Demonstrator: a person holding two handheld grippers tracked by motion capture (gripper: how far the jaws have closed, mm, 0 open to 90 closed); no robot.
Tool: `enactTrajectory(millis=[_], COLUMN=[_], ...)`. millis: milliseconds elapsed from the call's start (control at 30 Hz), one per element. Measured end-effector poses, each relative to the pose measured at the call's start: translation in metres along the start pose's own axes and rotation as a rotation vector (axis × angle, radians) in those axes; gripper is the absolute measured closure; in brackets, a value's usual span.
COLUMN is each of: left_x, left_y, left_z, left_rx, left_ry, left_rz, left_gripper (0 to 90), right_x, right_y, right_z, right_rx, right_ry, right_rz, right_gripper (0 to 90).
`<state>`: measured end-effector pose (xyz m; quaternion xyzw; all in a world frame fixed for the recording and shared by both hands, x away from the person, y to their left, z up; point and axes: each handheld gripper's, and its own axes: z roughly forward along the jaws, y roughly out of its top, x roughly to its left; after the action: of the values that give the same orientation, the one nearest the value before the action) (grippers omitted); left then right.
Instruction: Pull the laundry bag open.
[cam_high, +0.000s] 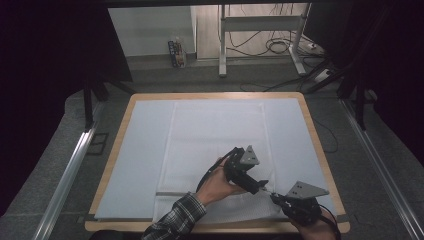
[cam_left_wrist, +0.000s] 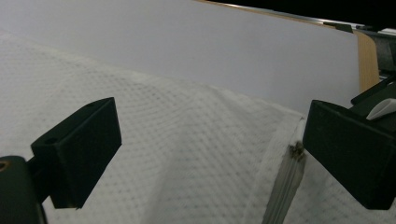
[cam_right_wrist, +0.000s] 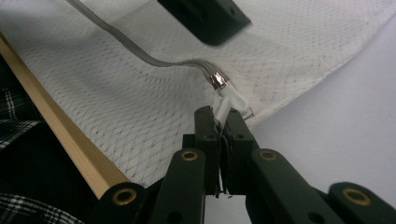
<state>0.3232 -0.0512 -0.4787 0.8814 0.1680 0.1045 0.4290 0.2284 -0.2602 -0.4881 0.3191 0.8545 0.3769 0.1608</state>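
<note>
Zipper pull (cam_right_wrist: 227, 103) pinched in right gripper (cam_right_wrist: 223, 122) fingers at near right corner of white mesh bag (cam_high: 215, 145) on tabletop (cam_high: 320, 145). Zipper track (cam_right_wrist: 140, 49) running away leftward along bag's near edge. Left gripper (cam_left_wrist: 210, 154) fingers wide, straddling bag at zipper end (cam_left_wrist: 295, 150), closer to its right finger.

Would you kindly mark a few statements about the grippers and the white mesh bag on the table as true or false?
1. The right gripper is clamped on the white zipper pull. True.
2. The left gripper is shut on the fabric. False: its jaws stand wide apart over the white mesh bag.
3. The bag lies on a pale mat. True.
4. The zipper is bright red. False: it is grey.
</note>
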Motion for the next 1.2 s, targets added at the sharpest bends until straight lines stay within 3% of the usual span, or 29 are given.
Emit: enactTrajectory(millis=[100,233,633,700,767,900,1033,1200], left_x=[-0.004,-0.008,-0.011,-0.012,-0.013,-0.01,-0.003,0.007], left_y=[0.002,0.002,-0.002,0.0,0.0,0.0,-0.004,-0.011], left_z=[0.006,0.013,0.022,0.024,0.025,0.022,0.017,0.006], left_rx=[0.012,0.007,0.04,0.058,0.057,0.063,0.073,0.072], left_ry=[-0.006,-0.021,-0.037,-0.028,-0.023,0.044,0.056,0.043], left_rz=[0.018,0.0,0.027,0.046,0.039,0.044,0.028,0.005], left_gripper=[4.1,4.2,3.7,3.4,3.1,4.7,5.4,8.2], right_x=[0.0,-0.001,-0.001,-0.001,-0.001,-0.001,-0.002,-0.002], right_y=[0.0,0.0,0.0,0.0,0.0,0.0,0.0,0.0], right_z=[0.0,-0.001,-0.001,-0.001,-0.001,-0.001,-0.001,0.0], right_rx=[-0.001,-0.003,-0.008,-0.008,-0.008,-0.007,-0.003,0.002], right_ry=[0.003,0.007,0.016,0.016,0.015,0.015,0.017,0.013], right_rz=[0.002,0.002,-0.001,0.0,-0.001,-0.001,0.003,0.0], right_gripper=[86.3,86.2,86.1,86.1,86.1,86.1,86.1,85.9])
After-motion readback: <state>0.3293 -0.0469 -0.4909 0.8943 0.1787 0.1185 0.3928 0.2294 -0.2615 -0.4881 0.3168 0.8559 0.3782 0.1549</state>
